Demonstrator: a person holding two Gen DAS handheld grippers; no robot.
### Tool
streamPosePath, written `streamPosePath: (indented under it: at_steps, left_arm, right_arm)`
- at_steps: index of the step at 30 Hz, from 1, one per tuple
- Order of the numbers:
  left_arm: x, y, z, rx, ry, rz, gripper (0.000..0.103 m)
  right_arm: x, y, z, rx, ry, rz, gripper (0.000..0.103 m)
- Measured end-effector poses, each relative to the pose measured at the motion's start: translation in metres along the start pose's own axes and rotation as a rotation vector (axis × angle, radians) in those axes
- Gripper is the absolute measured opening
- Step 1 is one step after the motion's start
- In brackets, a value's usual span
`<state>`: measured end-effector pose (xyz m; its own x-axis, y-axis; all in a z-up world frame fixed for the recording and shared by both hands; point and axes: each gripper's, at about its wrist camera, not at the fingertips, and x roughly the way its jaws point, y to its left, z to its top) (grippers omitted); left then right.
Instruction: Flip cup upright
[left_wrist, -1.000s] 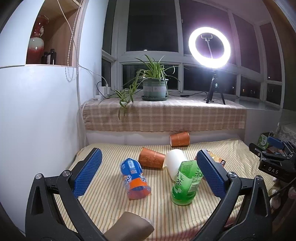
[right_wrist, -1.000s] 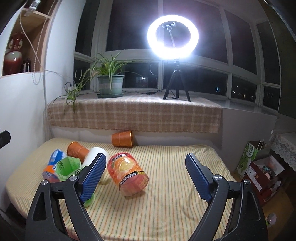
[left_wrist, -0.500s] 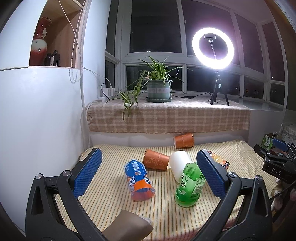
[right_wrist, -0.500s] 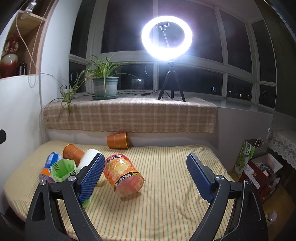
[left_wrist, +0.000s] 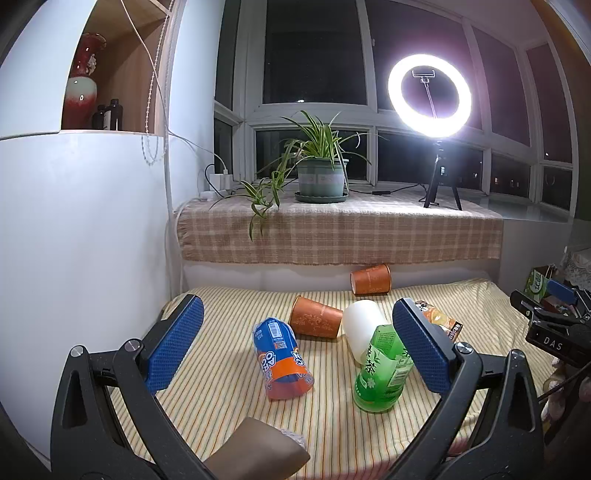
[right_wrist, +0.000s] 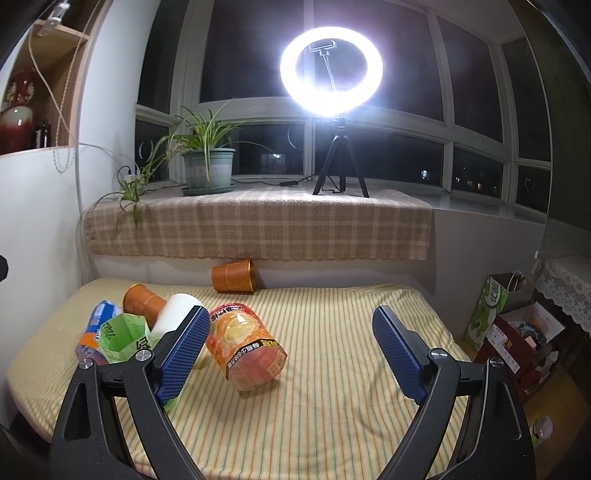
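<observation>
Several cups lie on their sides on the striped yellow cloth (left_wrist: 229, 398). A blue and orange cup (left_wrist: 280, 360), a green cup (left_wrist: 382, 373), a white cup (left_wrist: 362, 326) and a brown cup (left_wrist: 314, 321) lie in a cluster. Another brown cup (left_wrist: 371, 279) lies by the back wall. An orange fruit-print cup (right_wrist: 245, 345) lies right of the cluster. My left gripper (left_wrist: 295, 347) is open and empty, above the near side of the blue and green cups. My right gripper (right_wrist: 291, 354) is open and empty, with the orange cup between its fingers' line.
A checked cloth covers the window ledge (left_wrist: 340, 236) behind, with a potted plant (left_wrist: 321, 177) and a lit ring light (left_wrist: 430, 94) on a tripod. A white cabinet wall (left_wrist: 85, 240) stands at the left. Boxes and bags (right_wrist: 517, 325) sit on the floor to the right.
Both grippers have drifted slightly, so the cups and ledge sit a little lower in the views. The cups have not moved. Both grippers stay open.
</observation>
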<state>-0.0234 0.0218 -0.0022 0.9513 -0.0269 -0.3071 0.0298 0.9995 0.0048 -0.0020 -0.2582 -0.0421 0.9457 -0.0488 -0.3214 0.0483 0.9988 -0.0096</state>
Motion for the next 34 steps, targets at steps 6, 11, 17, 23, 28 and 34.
streamPosePath:
  at_steps: [6, 11, 17, 23, 28, 34]
  left_arm:
    - [-0.0002, -0.0002, -0.0003, 0.001, 0.000, 0.002, 0.103]
    - [-0.0004, -0.0004, 0.0000, 0.000, 0.001, 0.002, 0.103]
    - [0.0001, 0.0007, -0.0004, -0.001, 0.000, 0.004, 0.103]
    - [0.0010, 0.0025, -0.0007, 0.000, 0.002, 0.005, 0.103]
    - [0.0013, 0.0035, -0.0007, -0.001, 0.002, 0.005, 0.103]
    - [0.0017, 0.0073, -0.0016, 0.002, 0.000, 0.004, 0.103]
  right_arm:
    - [0.0017, 0.0000, -0.0014, -0.002, 0.008, -0.002, 0.090]
    - [0.0034, -0.0007, -0.0014, 0.001, 0.012, -0.002, 0.090]
    - [0.0044, -0.0009, -0.0018, 0.002, 0.012, -0.004, 0.090]
    - [0.0048, -0.0008, -0.0029, 0.002, 0.015, -0.004, 0.090]
    - [0.0056, 0.0000, -0.0046, -0.001, 0.021, -0.004, 0.090]
    - [0.0065, -0.0004, -0.0058, 0.003, 0.024, -0.005, 0.090]
